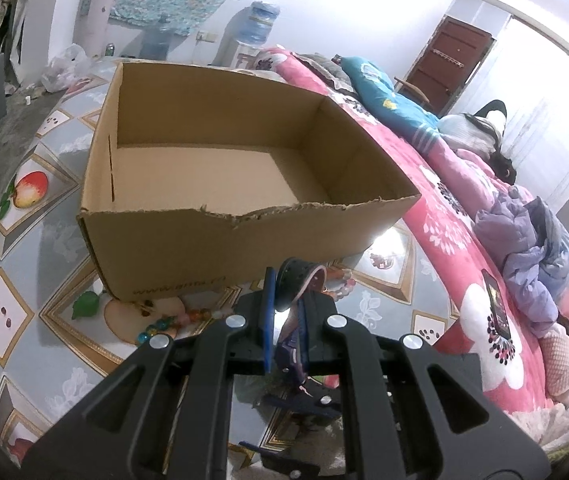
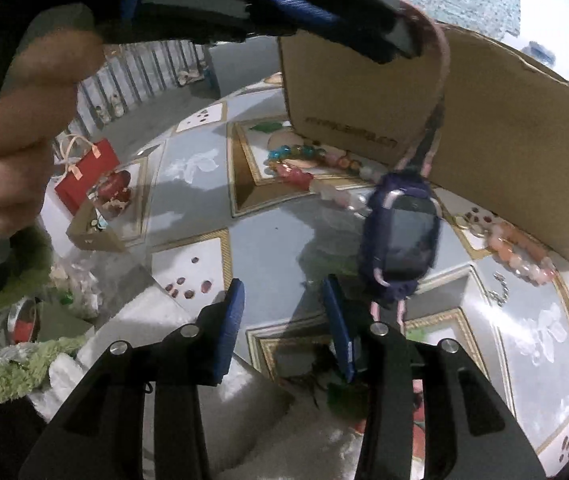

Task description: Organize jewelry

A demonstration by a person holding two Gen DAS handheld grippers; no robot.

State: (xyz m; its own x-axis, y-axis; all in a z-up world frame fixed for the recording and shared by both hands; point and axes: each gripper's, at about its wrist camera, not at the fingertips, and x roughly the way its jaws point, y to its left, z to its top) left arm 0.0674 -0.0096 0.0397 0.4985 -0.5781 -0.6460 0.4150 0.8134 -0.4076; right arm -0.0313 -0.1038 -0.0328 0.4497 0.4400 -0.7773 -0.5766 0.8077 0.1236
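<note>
Left tool is pinched shut on the pink strap of the watch, which dangles free above the tabletop, just short of the cardboard box. Right tool sits open and empty just beside it. Risk: thin strap grip, so a swing could slip the watch out or snag the box's torn front rim.
</note>
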